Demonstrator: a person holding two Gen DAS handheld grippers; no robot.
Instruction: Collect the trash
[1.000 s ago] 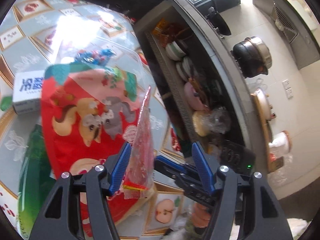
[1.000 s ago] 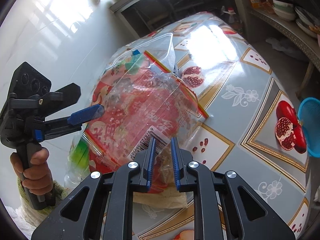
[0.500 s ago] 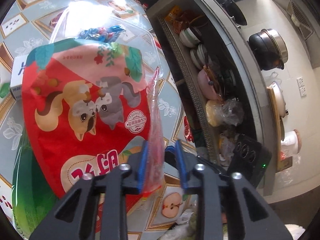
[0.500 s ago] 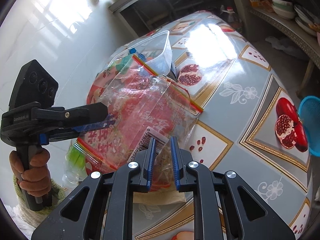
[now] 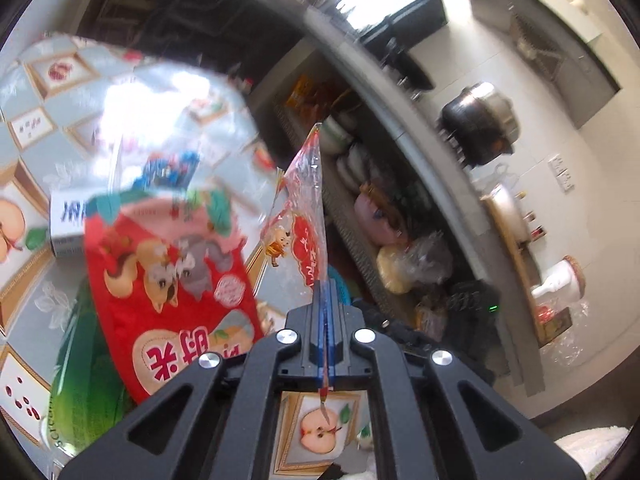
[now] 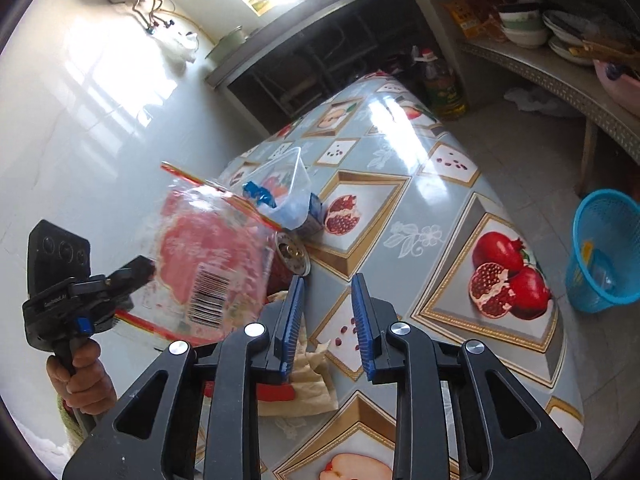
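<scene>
My left gripper point(image 5: 326, 320) is shut on the edge of a clear plastic bag with red print point(image 5: 306, 216), which stands edge-on above its jaws. In the right wrist view that bag point(image 6: 208, 256) hangs lifted off the table, held from the left by the left gripper point(image 6: 138, 274) in a person's hand point(image 6: 80, 384). My right gripper point(image 6: 326, 320) is to the right of the bag, its jaws opening with nothing between them. A red snack bag with cartoon squirrels point(image 5: 160, 272) lies on the table.
The fruit-patterned table point(image 6: 440, 208) also bears a clear tub with blue wrappers point(image 6: 284, 188), a can point(image 6: 292, 254), a white box point(image 5: 66, 220), a green bottle point(image 5: 80, 340) and brown paper point(image 6: 312, 380). A blue basket point(image 6: 604, 248) stands on the floor at right. Shelves with dishes point(image 5: 360, 184) are behind.
The left gripper closed on the clear bag and lifted it. The right gripper let go of the bag, moved right and spread its jaws.
</scene>
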